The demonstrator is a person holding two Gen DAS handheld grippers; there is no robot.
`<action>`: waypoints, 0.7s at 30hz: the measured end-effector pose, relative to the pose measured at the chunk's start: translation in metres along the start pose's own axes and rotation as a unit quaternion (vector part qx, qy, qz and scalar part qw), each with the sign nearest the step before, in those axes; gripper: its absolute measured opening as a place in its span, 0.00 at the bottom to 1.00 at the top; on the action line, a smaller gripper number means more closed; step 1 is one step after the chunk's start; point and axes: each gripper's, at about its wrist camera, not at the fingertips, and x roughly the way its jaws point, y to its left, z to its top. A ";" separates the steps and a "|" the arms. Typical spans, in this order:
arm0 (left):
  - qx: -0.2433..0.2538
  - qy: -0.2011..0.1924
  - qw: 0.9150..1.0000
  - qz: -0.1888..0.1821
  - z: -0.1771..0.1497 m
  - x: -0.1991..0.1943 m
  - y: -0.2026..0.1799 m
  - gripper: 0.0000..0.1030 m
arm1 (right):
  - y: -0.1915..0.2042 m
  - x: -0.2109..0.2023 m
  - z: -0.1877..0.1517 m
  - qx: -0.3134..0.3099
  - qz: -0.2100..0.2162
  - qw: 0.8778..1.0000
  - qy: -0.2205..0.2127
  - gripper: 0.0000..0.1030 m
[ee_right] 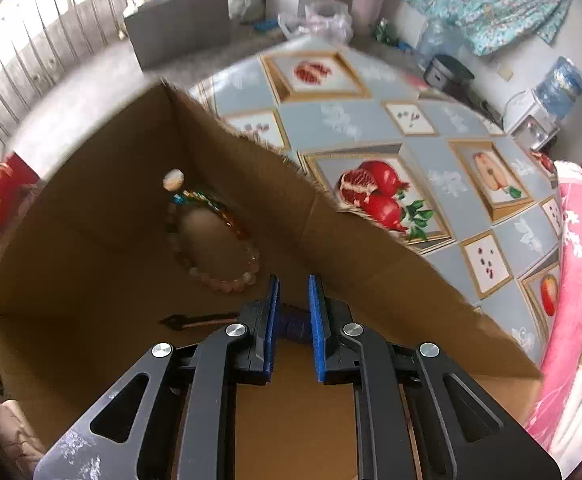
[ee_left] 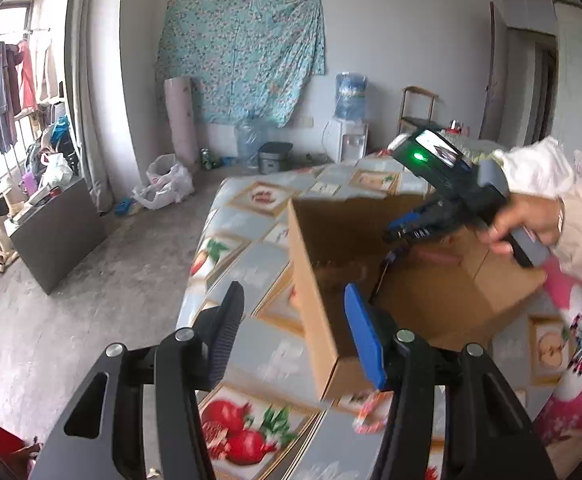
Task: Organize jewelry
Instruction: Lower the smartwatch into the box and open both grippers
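An open cardboard box [ee_left: 323, 280] stands on the fruit-print tablecloth [ee_left: 251, 248]. My left gripper [ee_left: 297, 320] hovers at its near left corner, open with nothing between the fingers. A blurred pink and white bracelet [ee_left: 369, 412] lies on the cloth just behind its blue pad. A hand holds my right gripper [ee_left: 395, 236] over the box, pointing down into it. In the right wrist view the right gripper [ee_right: 293, 320] has narrow jaws closed on a dark blue piece [ee_right: 293, 326] with a thin dark stem [ee_right: 199, 319]. On the box floor [ee_right: 91, 280] lie a bead bracelet [ee_right: 215, 276], a coloured crystal strand [ee_right: 211, 206] and a pale bead [ee_right: 173, 180].
A pink flowered cloth [ee_left: 579, 344] covers the table's right end. The table's left edge drops to a bare concrete floor [ee_left: 91, 300]. A grey cabinet [ee_left: 59, 236], plastic bags [ee_left: 163, 188] and a water dispenser [ee_left: 351, 136] stand farther off by the walls.
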 end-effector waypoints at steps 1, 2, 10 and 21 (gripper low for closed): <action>0.003 0.002 1.000 0.002 -0.005 -0.001 0.000 0.50 | 0.001 0.004 0.000 0.001 -0.001 1.000 0.005 0.13; 0.005 0.004 1.000 0.003 -0.008 -0.002 0.000 0.50 | 0.001 0.008 0.001 0.002 -0.001 1.000 0.010 0.13; 0.015 0.004 1.000 -0.004 -0.021 0.001 -0.006 0.50 | -0.004 0.026 -0.019 0.026 0.035 0.997 0.060 0.12; 0.006 0.012 1.000 -0.006 -0.025 0.008 -0.001 0.50 | -0.027 0.019 -0.043 0.095 0.097 0.987 0.090 0.16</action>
